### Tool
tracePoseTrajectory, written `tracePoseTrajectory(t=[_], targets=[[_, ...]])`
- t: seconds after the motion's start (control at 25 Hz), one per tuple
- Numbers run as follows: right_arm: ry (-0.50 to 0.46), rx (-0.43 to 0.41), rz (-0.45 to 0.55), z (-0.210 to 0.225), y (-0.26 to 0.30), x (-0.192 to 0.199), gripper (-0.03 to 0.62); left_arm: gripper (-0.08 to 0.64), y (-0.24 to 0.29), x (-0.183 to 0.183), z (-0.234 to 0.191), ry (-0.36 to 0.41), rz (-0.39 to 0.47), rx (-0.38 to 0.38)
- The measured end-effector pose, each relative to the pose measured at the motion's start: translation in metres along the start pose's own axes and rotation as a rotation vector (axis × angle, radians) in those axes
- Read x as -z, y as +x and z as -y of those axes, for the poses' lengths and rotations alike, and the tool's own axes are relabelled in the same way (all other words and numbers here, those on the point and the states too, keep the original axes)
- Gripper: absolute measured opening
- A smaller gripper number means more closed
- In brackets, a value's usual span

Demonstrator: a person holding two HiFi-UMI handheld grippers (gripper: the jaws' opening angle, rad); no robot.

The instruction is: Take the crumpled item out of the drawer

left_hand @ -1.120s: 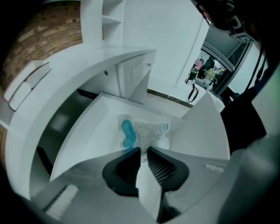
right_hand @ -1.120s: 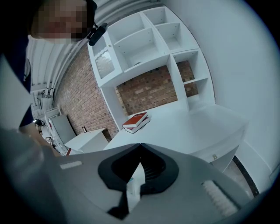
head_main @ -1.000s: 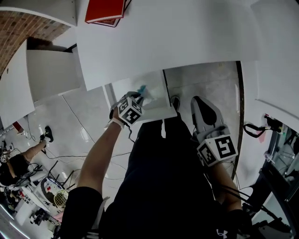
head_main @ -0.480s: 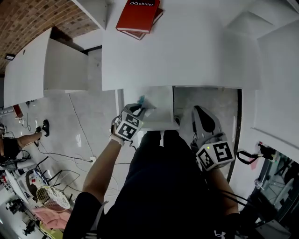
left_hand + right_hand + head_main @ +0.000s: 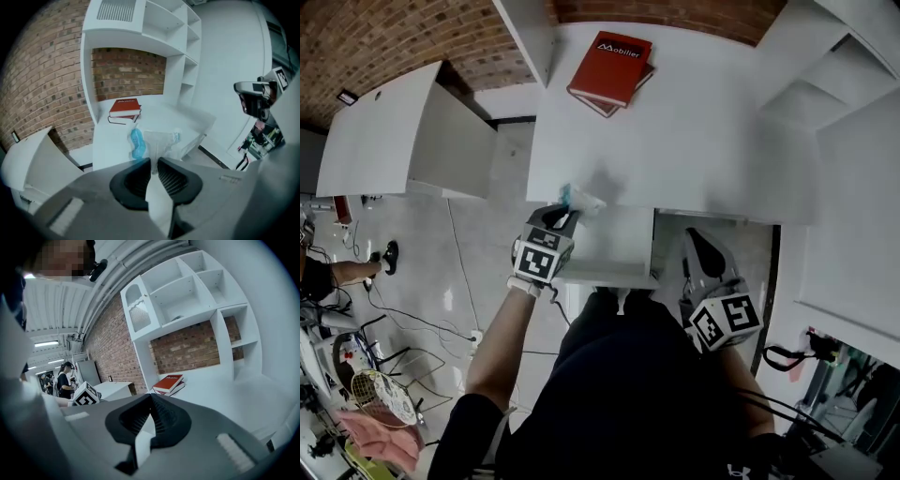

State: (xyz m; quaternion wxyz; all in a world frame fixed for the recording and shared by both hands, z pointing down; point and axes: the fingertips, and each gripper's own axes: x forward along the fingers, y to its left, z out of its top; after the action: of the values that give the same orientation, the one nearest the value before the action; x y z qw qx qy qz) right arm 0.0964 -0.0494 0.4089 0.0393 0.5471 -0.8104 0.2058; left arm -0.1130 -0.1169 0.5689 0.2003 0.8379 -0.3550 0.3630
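Clamped on just a thin fold of the crumpled white-and-blue plastic wrapper (image 5: 154,142), which hangs at mid-frame over the open white drawer (image 5: 614,246), the left gripper (image 5: 153,162) could let it slip back in, while the right gripper (image 5: 151,400), lower right, is pressed together and empty.

In the left gripper view, the lower part of the crumpled item (image 5: 157,140) disappears between the pressed-together jaws of the left gripper (image 5: 153,161), so its full shape cannot be told. In the head view, the back of the drawer (image 5: 614,246) is hidden under the desk top (image 5: 703,141). A second book (image 5: 606,109) shows only a thin border beneath the red book (image 5: 610,67). At the left edge, a person (image 5: 319,272) is cut off.
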Motion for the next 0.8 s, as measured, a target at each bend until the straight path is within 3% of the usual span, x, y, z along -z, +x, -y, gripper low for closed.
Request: tracePoseTrajectory(t=[0.28,0.8], targets=[[-0.036,0.044,0.021,0.0,0.0,-0.024,0.003,0.055,0.014,-0.041,-0.056,0.027,0.025,-0.066],[-0.029,0.2,0.018,0.025,-0.02,-0.031,0.003,0.055,0.089,-0.027,-0.12,0.059,-0.163,-0.062]])
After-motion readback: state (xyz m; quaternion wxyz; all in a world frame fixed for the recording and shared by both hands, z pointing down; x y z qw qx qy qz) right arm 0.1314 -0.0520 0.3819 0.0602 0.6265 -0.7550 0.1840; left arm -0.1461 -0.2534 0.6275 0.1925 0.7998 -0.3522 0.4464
